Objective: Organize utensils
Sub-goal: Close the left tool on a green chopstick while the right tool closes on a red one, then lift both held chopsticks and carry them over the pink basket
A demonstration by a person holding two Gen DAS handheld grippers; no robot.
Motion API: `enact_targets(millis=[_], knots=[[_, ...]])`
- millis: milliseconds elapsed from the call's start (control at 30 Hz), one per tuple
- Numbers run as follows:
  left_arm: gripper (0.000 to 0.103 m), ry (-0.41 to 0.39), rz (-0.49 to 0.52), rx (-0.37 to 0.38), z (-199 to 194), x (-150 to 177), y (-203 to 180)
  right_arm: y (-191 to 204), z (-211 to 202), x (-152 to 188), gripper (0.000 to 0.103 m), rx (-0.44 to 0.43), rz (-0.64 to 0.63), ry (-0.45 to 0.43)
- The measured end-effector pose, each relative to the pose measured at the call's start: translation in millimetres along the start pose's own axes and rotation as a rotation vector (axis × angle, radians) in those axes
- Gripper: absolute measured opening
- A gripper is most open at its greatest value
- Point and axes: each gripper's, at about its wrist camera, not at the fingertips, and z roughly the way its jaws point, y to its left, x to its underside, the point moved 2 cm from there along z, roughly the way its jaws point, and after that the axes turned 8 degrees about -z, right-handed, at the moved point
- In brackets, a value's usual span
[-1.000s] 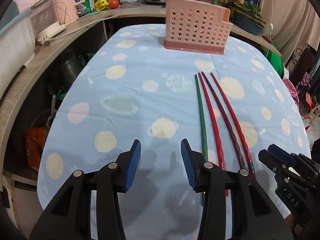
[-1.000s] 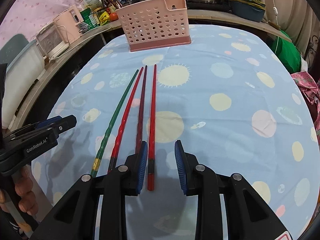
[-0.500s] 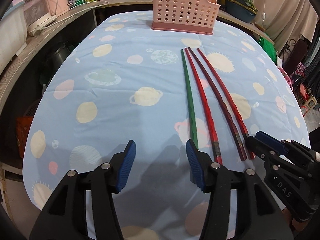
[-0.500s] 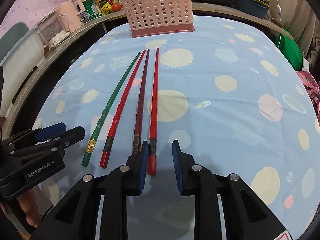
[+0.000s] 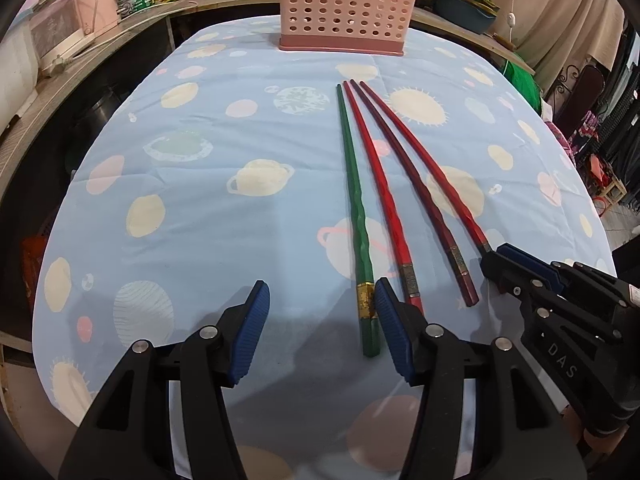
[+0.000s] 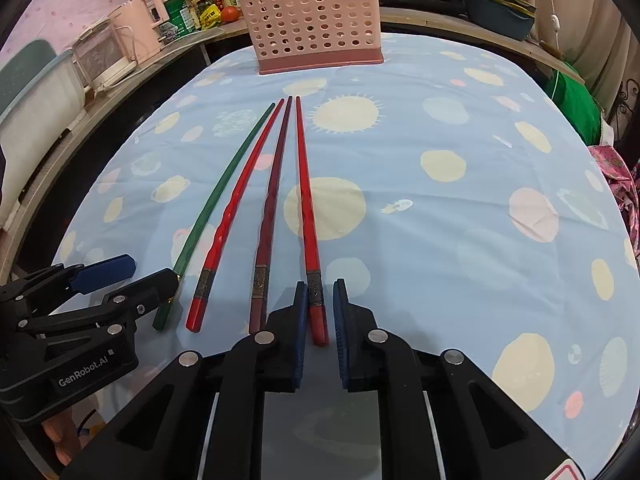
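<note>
Pick-up step: right gripper (image 6: pixel 320 312) closing around rightmost red chopstick (image 6: pixel 306 216); left gripper (image 5: pixel 322 320) jaws apart (green chopstick (image 5: pixel 354 208) inside). Next, probably lift toward pink basket (image 6: pixel 316 20).

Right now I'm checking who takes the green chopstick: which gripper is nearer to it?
Left. The left gripper has the green chopstick by its right pad, jaws open. The right gripper is closing around the rightmost red chopstick, three sticks away.
</note>
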Motion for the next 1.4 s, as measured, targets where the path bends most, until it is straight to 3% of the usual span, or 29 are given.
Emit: enact_targets(millis=[233, 367, 533, 733, 967, 1400], knots=[[0.047, -0.01, 0.034, -0.023, 1.3, 3.1, -4.0, 0.3, 0.2, 0.1, 0.012, 0.003, -0.006, -0.001], [0.026, -0.015, 0.034, -0.017, -0.9, 3.8, -1.9, 1.4, -0.2, 0.4, 0.012, 0.008, -0.01, -0.001], [0.007, -0.008, 0.026, -0.005, -1.8, 4.7, 0.3, 2.2, -0.7, 0.9, 0.008, 0.0, -0.004, 0.0], [0.007, -0.016, 0.022, 0.015, -8.6, 3.8, 1.3, 0.2, -8.2, -1.3, 0.008, -0.017, 0.013, -0.018], [0.007, -0.051, -0.009, 0.041, -29.4, -9.6, 4.0, -7.5, -38.9, -20.5, 0.007, -0.034, 0.046, -0.104], [0.007, -0.205, -0.075, 0.089, -92.0, -74.0, 11.8, -30.9, -105.9, -84.1, 0.007, -0.057, 0.102, -0.302]])
